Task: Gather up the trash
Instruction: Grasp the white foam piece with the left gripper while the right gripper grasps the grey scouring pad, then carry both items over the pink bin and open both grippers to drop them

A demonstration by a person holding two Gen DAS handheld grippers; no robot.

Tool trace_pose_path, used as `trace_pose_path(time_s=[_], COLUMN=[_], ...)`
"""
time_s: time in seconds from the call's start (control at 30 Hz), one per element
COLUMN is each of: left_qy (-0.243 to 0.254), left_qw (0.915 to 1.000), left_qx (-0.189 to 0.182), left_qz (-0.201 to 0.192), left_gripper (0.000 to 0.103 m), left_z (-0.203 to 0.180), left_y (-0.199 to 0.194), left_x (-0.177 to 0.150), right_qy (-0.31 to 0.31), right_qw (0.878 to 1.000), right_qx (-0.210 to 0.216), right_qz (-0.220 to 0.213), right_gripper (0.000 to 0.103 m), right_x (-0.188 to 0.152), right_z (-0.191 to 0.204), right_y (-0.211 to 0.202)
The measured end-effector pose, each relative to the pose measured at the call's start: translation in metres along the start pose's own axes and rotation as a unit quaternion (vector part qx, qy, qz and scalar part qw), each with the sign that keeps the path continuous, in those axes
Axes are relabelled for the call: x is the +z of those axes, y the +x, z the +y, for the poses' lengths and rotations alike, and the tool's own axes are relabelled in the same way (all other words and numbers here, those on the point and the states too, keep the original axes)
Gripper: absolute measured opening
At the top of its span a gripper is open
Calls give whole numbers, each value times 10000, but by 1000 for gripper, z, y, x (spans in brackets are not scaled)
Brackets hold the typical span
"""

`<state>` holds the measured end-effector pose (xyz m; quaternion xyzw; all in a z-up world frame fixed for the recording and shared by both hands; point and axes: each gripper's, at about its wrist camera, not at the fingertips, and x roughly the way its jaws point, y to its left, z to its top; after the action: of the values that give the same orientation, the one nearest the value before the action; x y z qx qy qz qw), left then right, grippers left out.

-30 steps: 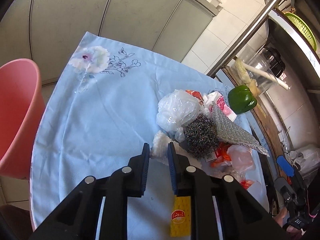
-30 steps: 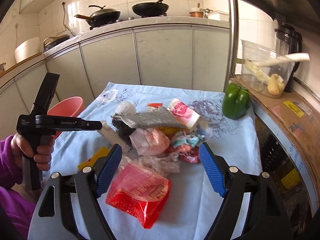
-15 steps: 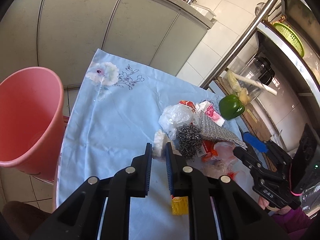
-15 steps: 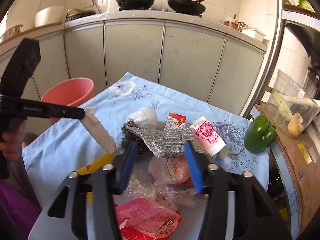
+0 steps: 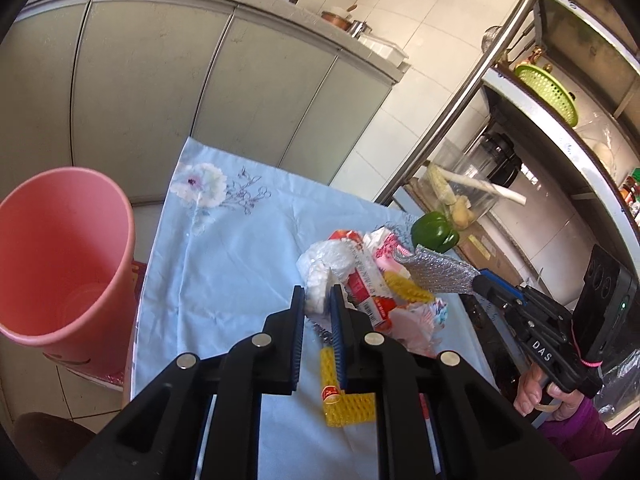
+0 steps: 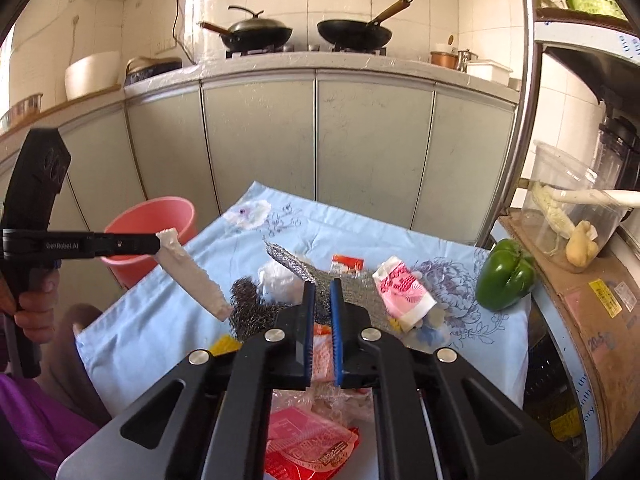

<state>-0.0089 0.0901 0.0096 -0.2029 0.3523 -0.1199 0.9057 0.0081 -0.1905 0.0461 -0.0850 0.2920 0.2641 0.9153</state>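
Note:
My left gripper [image 5: 318, 300] is shut on a white foam strip [image 5: 317, 295] and holds it above the blue tablecloth [image 5: 224, 264]; the strip [image 6: 192, 278] hangs slanted in the right wrist view. My right gripper [image 6: 322, 292] is shut on a silver mesh scouring cloth [image 6: 292, 266], lifted off the trash pile; it also shows in the left wrist view [image 5: 440, 274]. The pile holds a steel wool ball [image 6: 250, 312], a white plastic bag [image 5: 330, 258], a pink-and-white wrapper [image 6: 404, 294] and a red packet [image 6: 308, 448]. A pink bin [image 5: 60, 264] stands left of the table.
A green pepper [image 6: 506, 276] sits at the table's right edge. A yellow foam net [image 5: 344, 392] lies near my left gripper. A clear tub [image 6: 572, 216] with food rests on a cardboard box at the right. Grey cabinets [image 6: 360, 152] stand behind.
My left gripper has risen with the foam strip, farther from the pile. My right gripper has closed on the silver mesh cloth and lifted it.

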Motion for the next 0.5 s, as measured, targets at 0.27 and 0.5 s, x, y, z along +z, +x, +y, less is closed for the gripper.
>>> trace_pose_path(time_s=[0.27, 0.5], left_qy=[52, -123], left_qw=[9991, 9976], left_qx=[52, 185], left_qz=[-416, -654], left_gripper=[12, 12], left_z=[-2, 14], left_y=[-32, -53], left_x=[6, 7], right_qy=[382, 580], right_qw=[9980, 9940], right_qx=[250, 505], right_qz=[-428, -777], right_gripper=[7, 7], right_x=[24, 49], right_z=[-6, -8], right_y=[-27, -42])
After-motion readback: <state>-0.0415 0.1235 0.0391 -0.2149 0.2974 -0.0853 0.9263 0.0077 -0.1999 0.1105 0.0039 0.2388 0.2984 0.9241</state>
